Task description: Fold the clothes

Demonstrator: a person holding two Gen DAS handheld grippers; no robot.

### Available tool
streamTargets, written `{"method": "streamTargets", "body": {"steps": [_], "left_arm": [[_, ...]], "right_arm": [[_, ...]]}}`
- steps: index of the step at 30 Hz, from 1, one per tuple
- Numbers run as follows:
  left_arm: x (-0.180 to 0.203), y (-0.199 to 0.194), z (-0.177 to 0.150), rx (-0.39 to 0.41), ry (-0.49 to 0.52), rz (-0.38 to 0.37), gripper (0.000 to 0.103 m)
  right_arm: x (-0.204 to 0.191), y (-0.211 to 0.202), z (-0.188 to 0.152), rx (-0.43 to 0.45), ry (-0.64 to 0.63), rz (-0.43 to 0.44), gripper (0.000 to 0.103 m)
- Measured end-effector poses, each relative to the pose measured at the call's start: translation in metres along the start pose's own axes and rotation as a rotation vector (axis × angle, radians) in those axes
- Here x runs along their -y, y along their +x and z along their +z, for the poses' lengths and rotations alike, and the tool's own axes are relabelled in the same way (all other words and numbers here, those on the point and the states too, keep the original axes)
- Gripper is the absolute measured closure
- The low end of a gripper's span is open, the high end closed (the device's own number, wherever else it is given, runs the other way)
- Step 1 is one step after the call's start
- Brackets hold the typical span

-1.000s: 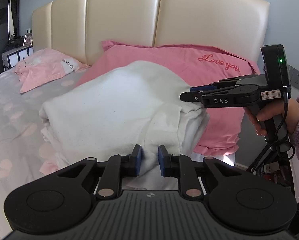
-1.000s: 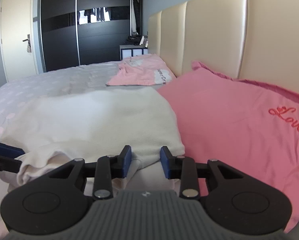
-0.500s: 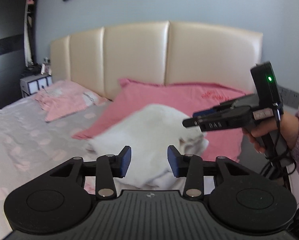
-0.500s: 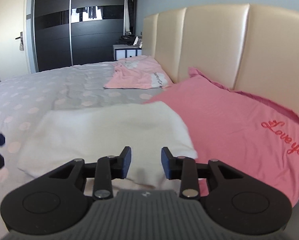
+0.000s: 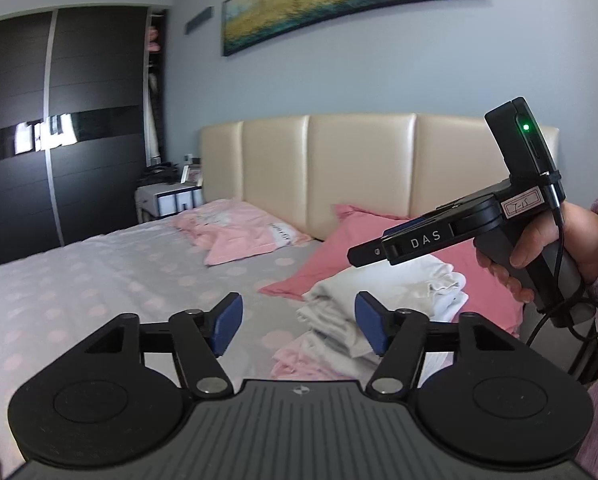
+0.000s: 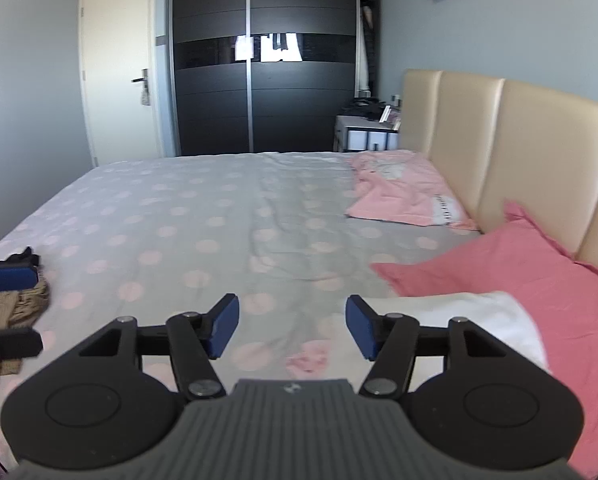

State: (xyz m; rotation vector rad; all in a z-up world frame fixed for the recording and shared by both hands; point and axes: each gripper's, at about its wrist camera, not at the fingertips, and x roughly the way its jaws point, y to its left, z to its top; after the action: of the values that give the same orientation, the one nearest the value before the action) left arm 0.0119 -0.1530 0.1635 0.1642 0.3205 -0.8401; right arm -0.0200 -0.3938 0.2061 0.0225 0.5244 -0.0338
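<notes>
A folded white garment point(image 5: 383, 300) lies on the bed against a pink pillow point(image 5: 359, 240); it also shows in the right wrist view point(image 6: 487, 320) at lower right. My left gripper point(image 5: 297, 326) is open and empty, held above the bed, back from the garment. My right gripper point(image 6: 292, 328) is open and empty, above the bedsheet; its body also shows in the left wrist view point(image 5: 431, 240), held over the garment. A brown garment point(image 6: 7, 312) lies at the bed's left edge next to the left gripper's fingertips point(image 6: 7, 278).
The bed has a grey sheet with pink dots point(image 6: 219, 240) and a cream headboard point(image 5: 359, 168). A light pink pillow point(image 6: 403, 196) lies near the headboard. A dark wardrobe point(image 6: 263, 60), a door point(image 6: 119, 72) and a nightstand point(image 6: 363, 132) stand beyond.
Both grippers let go of the white garment, opened wide and pulled back and up from it. The garment now rests folded against the pink pillow.
</notes>
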Motion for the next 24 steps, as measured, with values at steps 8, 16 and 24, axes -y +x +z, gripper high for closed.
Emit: {"method": "streamTargets", "body": {"steps": [8, 16, 24], "left_arm": [[-0.021, -0.055, -0.047, -0.002, -0.06, 0.191, 0.03], [-0.038, -0.082, -0.094, -0.041, -0.082, 0.377, 0.03], [-0.042, -0.099, -0.132, -0.093, -0.103, 0.581, 0.029]], "right_arm": [[-0.104, -0.006, -0.027, 0.021, -0.076, 0.163, 0.015], [-0.17, -0.021, -0.09, 0.09, -0.084, 0.212, 0.011], [-0.199, -0.023, -0.155, 0.1, -0.072, 0.09, 0.008]]}}
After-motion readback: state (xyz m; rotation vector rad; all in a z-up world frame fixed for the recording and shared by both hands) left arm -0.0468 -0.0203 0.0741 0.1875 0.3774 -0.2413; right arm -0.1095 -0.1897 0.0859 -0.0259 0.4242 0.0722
